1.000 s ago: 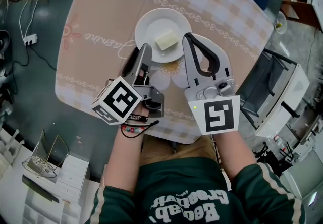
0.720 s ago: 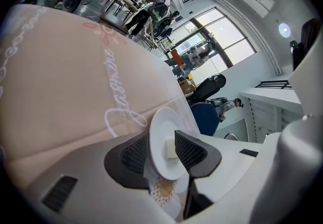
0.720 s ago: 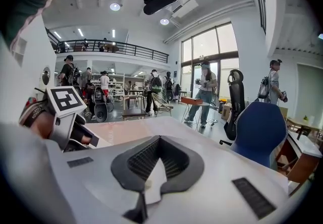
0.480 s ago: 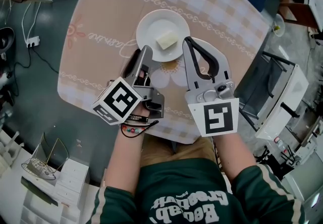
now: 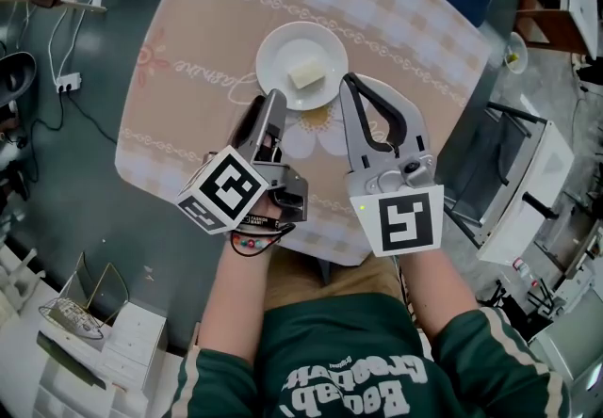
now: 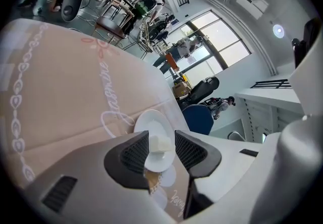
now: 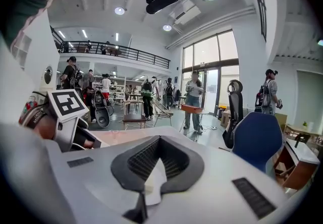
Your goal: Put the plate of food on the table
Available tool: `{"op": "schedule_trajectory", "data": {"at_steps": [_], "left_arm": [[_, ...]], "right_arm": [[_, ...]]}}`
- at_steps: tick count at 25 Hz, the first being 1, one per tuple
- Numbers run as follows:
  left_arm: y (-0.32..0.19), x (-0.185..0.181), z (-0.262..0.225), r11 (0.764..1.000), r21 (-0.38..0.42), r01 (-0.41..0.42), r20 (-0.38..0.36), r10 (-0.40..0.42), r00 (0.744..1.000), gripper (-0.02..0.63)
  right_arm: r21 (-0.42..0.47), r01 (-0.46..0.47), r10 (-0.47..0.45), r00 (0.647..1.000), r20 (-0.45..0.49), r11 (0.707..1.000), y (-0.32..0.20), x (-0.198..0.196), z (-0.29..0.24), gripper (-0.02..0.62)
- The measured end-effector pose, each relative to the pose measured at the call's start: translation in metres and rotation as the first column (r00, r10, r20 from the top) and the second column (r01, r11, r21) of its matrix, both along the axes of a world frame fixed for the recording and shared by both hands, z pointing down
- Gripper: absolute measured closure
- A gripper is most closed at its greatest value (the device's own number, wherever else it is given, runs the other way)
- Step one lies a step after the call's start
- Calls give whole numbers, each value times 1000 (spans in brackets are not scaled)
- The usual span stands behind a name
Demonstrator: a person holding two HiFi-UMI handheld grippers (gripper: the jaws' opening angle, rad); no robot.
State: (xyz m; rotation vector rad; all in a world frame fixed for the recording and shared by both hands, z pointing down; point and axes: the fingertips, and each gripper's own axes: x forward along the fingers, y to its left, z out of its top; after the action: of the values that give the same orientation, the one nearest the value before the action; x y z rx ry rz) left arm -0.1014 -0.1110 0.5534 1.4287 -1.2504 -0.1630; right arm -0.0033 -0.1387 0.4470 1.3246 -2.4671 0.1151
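Plate (image 5: 281, 41) is down flat on the table (image 5: 179, 30), white and round, with a pale block of food (image 5: 307, 75) lying a touch right of its middle. Just short of the plate's near rim is the left gripper (image 5: 267, 111), jaws spread wide. Down its own view the plate and food show in the gap between the two pads, lying out beyond them, not clasped. Over on the other side, the right gripper (image 5: 346, 82) has its tips pressed together with nothing caught between them, parked right at the plate's right-hand rim; whether they touch it, I can't tell. Now the writing: the table's peach checked cloth (image 5: 396, 21) carries "Jasmine" in white script (image 5: 219, 77) just left of the plate, and it reads again in the left gripper view. The green shirt (image 5: 311, 331) has pale lettering, upside down here, and I can't make it out.
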Motion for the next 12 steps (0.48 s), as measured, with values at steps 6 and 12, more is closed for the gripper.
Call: {"op": "schedule_trajectory", "data": {"at_steps": [6,12], "left_arm": [[5,1,-20,999,33,7,-2,-7,1000,453],[6,6,-45,997,76,4,-18,-2,1000,454]], "right_arm": [[16,4,-4,1000,9,1000,10,-1,-17,580],[35,10,-10,1000,6,999,18,1,-33,580]]}}
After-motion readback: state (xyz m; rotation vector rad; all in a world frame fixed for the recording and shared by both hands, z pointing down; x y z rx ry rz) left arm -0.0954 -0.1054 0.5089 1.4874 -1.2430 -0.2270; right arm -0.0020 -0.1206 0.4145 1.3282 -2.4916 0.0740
